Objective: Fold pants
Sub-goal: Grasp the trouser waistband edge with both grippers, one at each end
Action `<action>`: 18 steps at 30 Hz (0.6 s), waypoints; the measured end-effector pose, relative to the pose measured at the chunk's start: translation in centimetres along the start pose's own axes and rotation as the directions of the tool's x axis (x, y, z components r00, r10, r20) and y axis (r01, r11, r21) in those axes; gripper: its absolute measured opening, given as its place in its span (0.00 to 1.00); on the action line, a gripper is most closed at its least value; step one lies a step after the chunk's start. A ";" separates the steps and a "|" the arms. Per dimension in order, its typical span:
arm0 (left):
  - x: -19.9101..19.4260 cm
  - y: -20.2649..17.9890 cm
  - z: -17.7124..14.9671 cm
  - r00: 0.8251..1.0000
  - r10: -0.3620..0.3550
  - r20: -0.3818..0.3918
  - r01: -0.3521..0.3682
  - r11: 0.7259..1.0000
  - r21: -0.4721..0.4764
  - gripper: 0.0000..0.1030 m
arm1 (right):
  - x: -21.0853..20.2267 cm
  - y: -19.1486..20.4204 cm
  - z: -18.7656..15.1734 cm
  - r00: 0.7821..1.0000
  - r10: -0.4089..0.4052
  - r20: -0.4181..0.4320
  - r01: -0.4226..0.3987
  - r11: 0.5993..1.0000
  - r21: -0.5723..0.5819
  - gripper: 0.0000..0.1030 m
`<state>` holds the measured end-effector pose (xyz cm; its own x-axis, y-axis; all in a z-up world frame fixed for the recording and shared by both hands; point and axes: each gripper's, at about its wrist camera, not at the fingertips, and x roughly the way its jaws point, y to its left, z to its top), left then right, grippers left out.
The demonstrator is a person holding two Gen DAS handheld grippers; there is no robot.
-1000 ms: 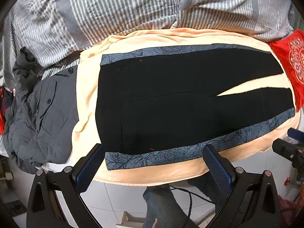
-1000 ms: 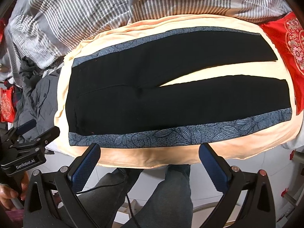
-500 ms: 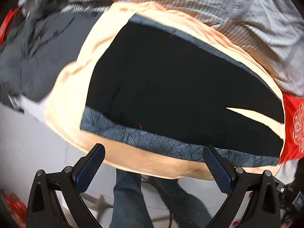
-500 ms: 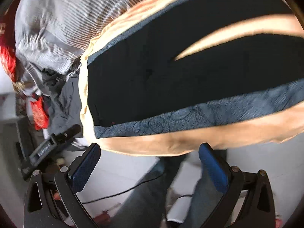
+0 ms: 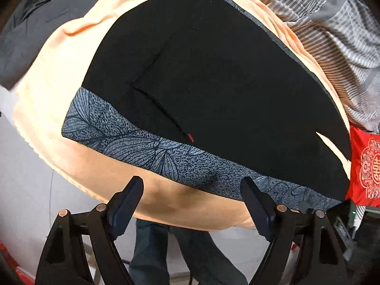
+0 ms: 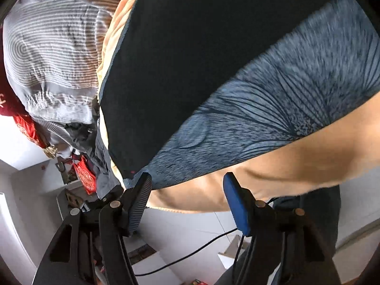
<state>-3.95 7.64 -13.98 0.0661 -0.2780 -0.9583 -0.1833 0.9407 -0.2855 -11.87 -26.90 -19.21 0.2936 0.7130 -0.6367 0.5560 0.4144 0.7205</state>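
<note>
**Closing in on the near edge of the pants**

My left gripper (image 5: 191, 204) hangs with fingers apart, empty, just short of the patterned side stripe (image 5: 147, 147). The pants (image 5: 213, 83) lie flat on the peach sheet (image 5: 59, 83) over the bed. Their long axis runs left to right, waistband left, legs toward the red cushion (image 5: 365, 163). My right gripper (image 6: 187, 197) is also spread, near the waist corner. I judge both should pinch only the near seam, low and level.
</note>
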 end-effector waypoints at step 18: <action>1.4 3.8 -1.2 0.968 -0.250 0.006 0.249 0.962 -0.110 0.82 | 0.0 3.2 1.3 0.932 0.355 0.077 -0.357 0.934 0.009 0.07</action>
<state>-5.77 10.62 -16.42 0.1157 -0.5034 -0.8563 -0.2677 0.8144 -0.5149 -9.04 -26.29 -17.31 0.5305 0.7681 -0.3586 0.4221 0.1276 0.8975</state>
